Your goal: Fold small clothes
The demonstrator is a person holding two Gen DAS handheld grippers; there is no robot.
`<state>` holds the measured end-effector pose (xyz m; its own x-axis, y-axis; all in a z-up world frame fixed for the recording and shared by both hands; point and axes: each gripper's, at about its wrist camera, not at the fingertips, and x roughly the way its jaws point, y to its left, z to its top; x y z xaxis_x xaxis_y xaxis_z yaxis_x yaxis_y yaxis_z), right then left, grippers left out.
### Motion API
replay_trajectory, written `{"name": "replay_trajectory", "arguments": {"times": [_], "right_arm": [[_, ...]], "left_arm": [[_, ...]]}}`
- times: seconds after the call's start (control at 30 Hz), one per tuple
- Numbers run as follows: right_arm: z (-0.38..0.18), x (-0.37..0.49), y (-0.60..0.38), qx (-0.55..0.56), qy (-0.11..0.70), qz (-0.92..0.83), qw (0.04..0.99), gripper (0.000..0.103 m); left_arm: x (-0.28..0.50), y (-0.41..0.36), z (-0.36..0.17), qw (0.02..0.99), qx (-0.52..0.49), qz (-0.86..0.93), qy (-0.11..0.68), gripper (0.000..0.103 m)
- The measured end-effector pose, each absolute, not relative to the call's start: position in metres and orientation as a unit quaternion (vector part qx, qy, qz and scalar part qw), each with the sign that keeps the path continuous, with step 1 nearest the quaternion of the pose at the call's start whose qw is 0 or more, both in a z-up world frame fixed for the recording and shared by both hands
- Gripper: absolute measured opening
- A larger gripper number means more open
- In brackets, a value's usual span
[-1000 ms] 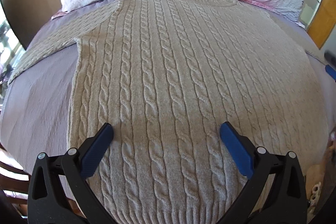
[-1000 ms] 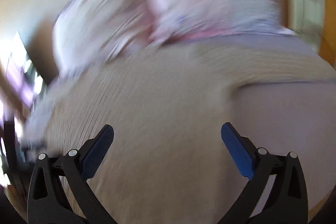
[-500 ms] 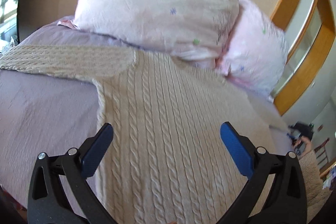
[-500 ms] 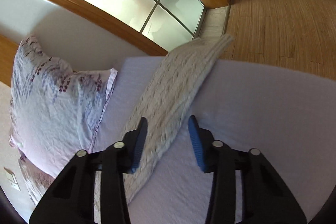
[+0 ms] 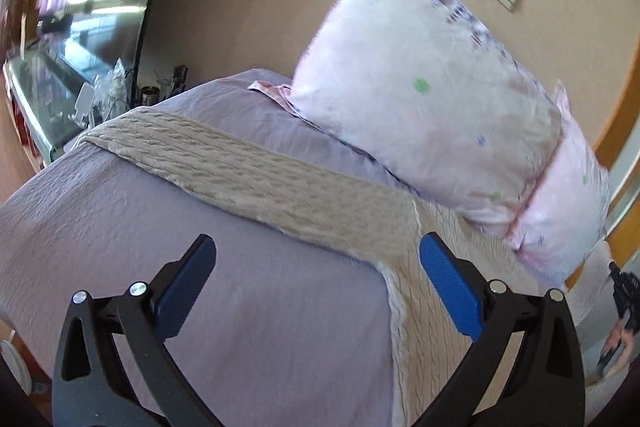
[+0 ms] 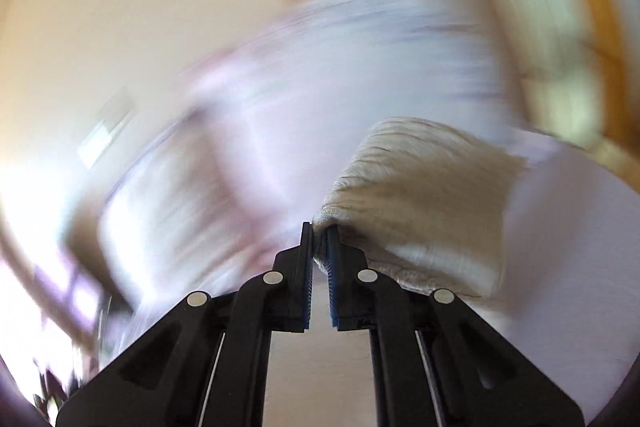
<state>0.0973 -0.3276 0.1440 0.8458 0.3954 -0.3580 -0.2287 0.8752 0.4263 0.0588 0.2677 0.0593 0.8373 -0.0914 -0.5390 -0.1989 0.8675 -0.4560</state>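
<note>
Jaws: right gripper (image 6: pixel 319 231) pinches sweater (image 6: pixel 420 187); left gripper (image 5: pixel 316 267) wide, sleeve beyond.

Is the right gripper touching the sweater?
Touching. The right wrist view shows the right gripper with its jaws pinched shut on a fold of the sweater.

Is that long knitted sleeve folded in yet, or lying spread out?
Spread out: the sleeve lies flat and straight across the purple bedsheet, away from the sweater body.
</note>
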Motion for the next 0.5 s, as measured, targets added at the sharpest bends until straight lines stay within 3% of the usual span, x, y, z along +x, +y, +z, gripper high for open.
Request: {"name": "replay_trajectory", "arguments": {"times": [0.03, 0.07, 0.1, 0.13, 0.17, 0.2, 0.5], "right_arm": [[0.144, 0.100, -0.288, 0.150, 0.244, 0.208, 0.935, 0.008], [0.139, 0.100, -0.246, 0.113, 0.267, 0.249, 0.924, 0.017], [0.136, 0.098, -0.221, 0.087, 0.278, 0.265, 0.919, 0.041], [0.134, 0.093, -0.206, 0.070, 0.276, 0.270, 0.920, 0.056], [0.136, 0.084, -0.200, 0.060, 0.256, 0.270, 0.926, 0.079], [0.139, 0.077, -0.201, 0.056, 0.236, 0.267, 0.933, 0.085], [0.125, 0.058, -0.285, 0.133, 0.247, 0.179, 0.943, 0.088]], "left_arm": [[0.063, 0.277, 0.057, 0.920, -0.269, 0.035, 0.284, 0.101], [0.066, 0.286, 0.054, 0.915, -0.282, 0.043, 0.287, 0.101], [0.072, 0.297, 0.049, 0.906, -0.299, 0.056, 0.295, 0.101], [0.076, 0.308, 0.044, 0.895, -0.321, 0.067, 0.302, 0.101], [0.074, 0.317, 0.039, 0.888, -0.337, 0.071, 0.305, 0.100], [0.076, 0.329, 0.034, 0.878, -0.361, 0.071, 0.308, 0.097], [0.097, 0.398, 0.007, 0.827, -0.449, 0.146, 0.307, 0.068]]}}
